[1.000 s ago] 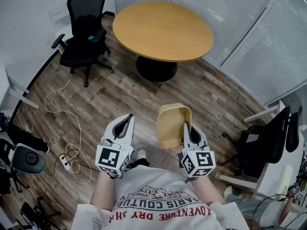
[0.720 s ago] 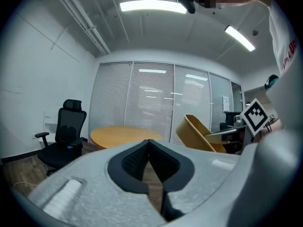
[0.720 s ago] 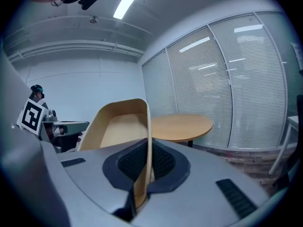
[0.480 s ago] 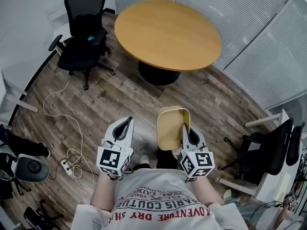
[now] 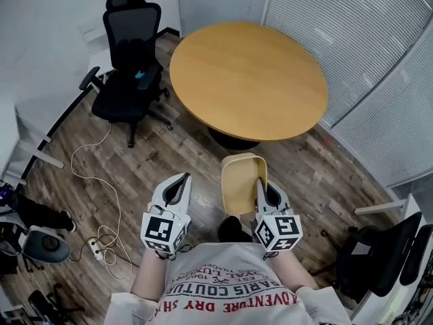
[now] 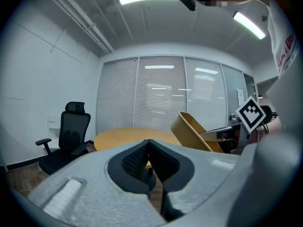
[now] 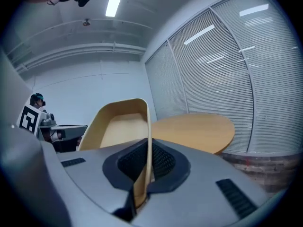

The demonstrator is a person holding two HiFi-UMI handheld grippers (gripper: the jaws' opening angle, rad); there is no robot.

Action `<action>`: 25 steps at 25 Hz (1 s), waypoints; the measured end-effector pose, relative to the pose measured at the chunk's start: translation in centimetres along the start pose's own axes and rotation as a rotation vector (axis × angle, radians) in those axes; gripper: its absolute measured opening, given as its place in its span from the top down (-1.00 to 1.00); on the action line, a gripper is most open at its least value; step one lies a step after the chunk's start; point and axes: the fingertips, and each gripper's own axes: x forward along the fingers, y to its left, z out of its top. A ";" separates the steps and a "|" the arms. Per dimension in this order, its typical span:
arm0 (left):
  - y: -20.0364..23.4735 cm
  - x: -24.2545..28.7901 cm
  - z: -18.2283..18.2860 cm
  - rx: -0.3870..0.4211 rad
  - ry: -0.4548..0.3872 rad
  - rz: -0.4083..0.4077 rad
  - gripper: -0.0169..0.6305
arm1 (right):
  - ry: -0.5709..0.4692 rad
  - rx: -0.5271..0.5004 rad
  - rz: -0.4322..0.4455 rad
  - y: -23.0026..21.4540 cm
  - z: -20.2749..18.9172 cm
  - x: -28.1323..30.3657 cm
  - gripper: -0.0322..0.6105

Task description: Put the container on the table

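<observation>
Right now your right gripper (image 5: 262, 181) is clenched on one side wall of the tan container (image 5: 238, 181). In the right gripper view that thin wall stands straight up betw. the two pads, pinched tight, w/ the rest of the container spreading off to the left of the jaws. The container is off the ground, held over the wood floor (image 5: 169, 147). From the head view you look down into its hollow, and its far end points at the round wooden table (image 5: 250, 80). It sits just short of the table's near edge, not over the top and not touching it. Your left gripper (image 5: 183, 179) is level w/ the right one, on the container's left and apart from it. Its jaws are closed tip to tip w/ nothing betw. them, as the left gripper view shows. A black office chair (image 5: 132, 66) stands left of the table, a white cable (image 5: 84, 175) trails across the floor nr it, and blinds (image 5: 352, 26) run behind the table on the right.
</observation>
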 end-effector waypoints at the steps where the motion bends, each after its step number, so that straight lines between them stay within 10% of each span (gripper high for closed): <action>1: -0.1 1.4 0.5 0.004 0.001 0.004 0.96 | -0.002 -0.002 0.007 -1.1 0.8 1.0 0.87; 25: 2.9 27.9 5.2 0.043 -0.011 -0.113 0.96 | -0.001 0.042 -0.105 -19.0 8.2 17.6 0.87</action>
